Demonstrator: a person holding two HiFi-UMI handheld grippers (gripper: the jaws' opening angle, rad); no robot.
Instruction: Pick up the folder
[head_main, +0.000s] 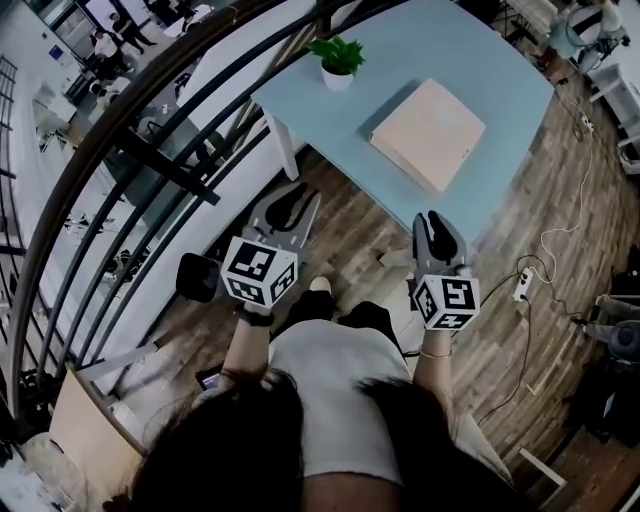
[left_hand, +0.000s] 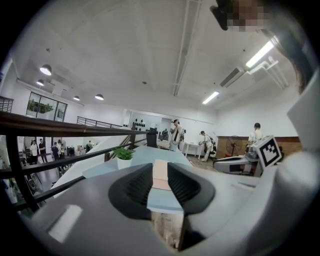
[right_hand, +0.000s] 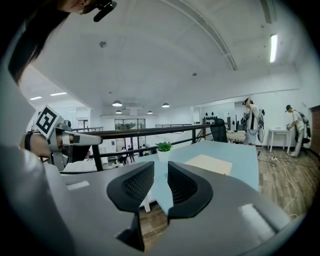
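- Left gripper (left_hand: 160, 176): the fingers (left_hand: 134, 189) stand a narrow gap apart. Nothing is held, and only the far-off folder shows through the gap.
- Right gripper (right_hand: 160, 181): the fingers (right_hand: 134, 187) are likewise narrowly parted and empty.
- Both grippers are held in the air at the lower centre of the head view, above the wooden floor (head_main: 350, 235). They point toward the tabletop and touch nothing.
- Marker cubes: one sits on each gripper, the left cube (head_main: 258, 272) and the right cube (head_main: 447, 302), just ahead of the person's wrists.
- Folder (head_main: 428, 133): pale peach and closed, it lies flat on the light-blue tabletop (head_main: 420, 40). It is at the upper centre-right of the head view, askew to the edges and well apart from both grippers.
- Potted plant (head_main: 338, 60): green leaves in a small white pot, upright near the tabletop's left corner. It stands left of the folder and does not touch it.
- Railing (head_main: 150, 150): dark bars sweep across the left of the head view.
- Power strip (head_main: 520, 285): it lies with a white cable on the floor at the right.
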